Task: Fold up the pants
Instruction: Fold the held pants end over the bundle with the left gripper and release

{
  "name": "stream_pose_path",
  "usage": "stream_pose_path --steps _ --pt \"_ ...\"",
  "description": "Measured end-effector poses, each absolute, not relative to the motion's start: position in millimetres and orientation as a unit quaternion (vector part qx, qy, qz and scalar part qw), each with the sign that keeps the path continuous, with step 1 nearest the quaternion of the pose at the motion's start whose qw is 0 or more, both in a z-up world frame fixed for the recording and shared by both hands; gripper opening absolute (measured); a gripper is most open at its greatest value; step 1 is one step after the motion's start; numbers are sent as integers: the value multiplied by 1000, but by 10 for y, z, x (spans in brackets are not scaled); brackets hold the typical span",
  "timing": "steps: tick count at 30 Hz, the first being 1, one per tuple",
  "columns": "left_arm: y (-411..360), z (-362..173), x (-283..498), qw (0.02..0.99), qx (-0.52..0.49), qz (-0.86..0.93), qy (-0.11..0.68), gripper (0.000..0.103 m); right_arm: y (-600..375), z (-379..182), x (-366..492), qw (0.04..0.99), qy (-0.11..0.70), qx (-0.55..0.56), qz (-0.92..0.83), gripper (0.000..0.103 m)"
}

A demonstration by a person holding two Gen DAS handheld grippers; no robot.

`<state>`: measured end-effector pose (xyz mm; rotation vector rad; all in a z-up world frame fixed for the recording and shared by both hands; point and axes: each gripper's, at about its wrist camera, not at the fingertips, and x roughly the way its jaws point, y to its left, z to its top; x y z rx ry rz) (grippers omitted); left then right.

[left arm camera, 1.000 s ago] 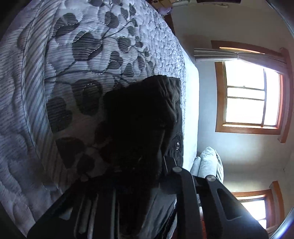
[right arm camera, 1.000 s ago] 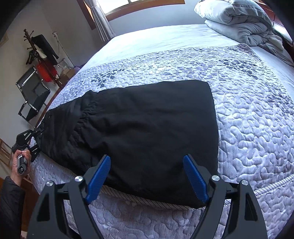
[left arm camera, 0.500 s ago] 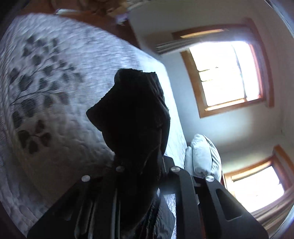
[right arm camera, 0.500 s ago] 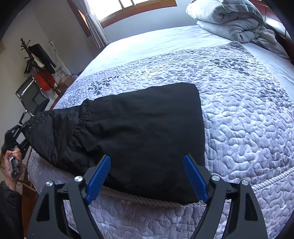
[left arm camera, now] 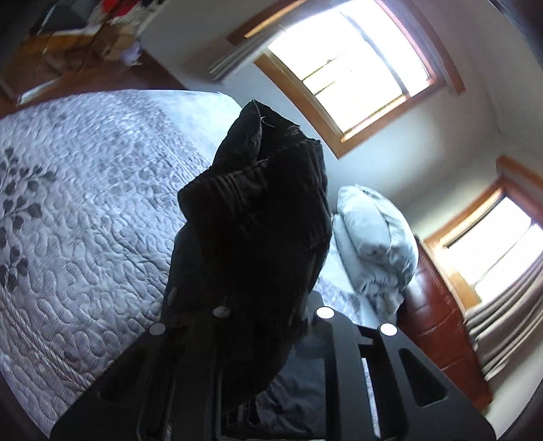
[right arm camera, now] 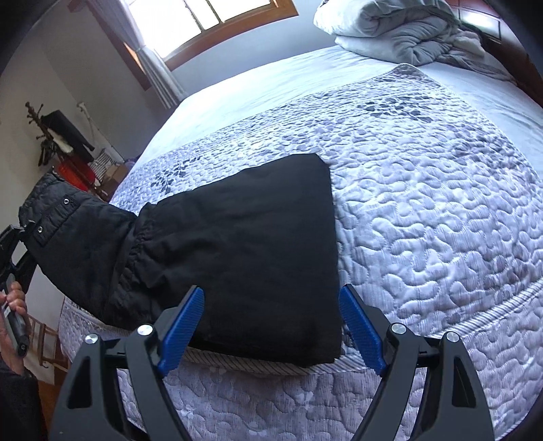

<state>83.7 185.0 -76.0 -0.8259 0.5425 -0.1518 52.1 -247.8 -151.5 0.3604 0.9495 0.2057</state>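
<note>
Black pants [right arm camera: 237,237] lie folded on the quilted bed [right arm camera: 424,203], near its front edge. Their waistband end [right arm camera: 57,217] is lifted off the bed at the left. My left gripper [left arm camera: 258,325] is shut on that waistband end; the bunched black cloth [left arm camera: 258,210] stands up between its fingers and hides the tips. It also shows in the right wrist view [right arm camera: 13,244], held by a hand. My right gripper [right arm camera: 271,325] is open and empty, its blue pads [right arm camera: 183,322] just in front of the pants' near edge.
A grey folded duvet [right arm camera: 400,30] lies at the head of the bed, by a wooden headboard [left arm camera: 441,322]. A coat stand and a red item [right arm camera: 64,149] stand beyond the bed's left side. Windows [left arm camera: 356,68] are in the far wall.
My left gripper has lifted the waistband end up off the bed and swung toward the windows. My right gripper has stayed open, edging slightly closer to the pants.
</note>
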Motion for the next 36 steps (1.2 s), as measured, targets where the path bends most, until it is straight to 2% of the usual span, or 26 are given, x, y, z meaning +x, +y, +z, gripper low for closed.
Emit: stream_pose_path --steps 19,31,36 --pt "654 -811 969 910 -219 -107 336 20 -2820 -1546 395 866 435 231 88 83" --pt "86 -1201 1031 898 -158 -122 391 22 -3007 -1614 280 863 433 250 75 83" --pt "-115 -1367 1069 893 -134 -126 410 29 -3076 -1621 250 862 430 259 70 83"
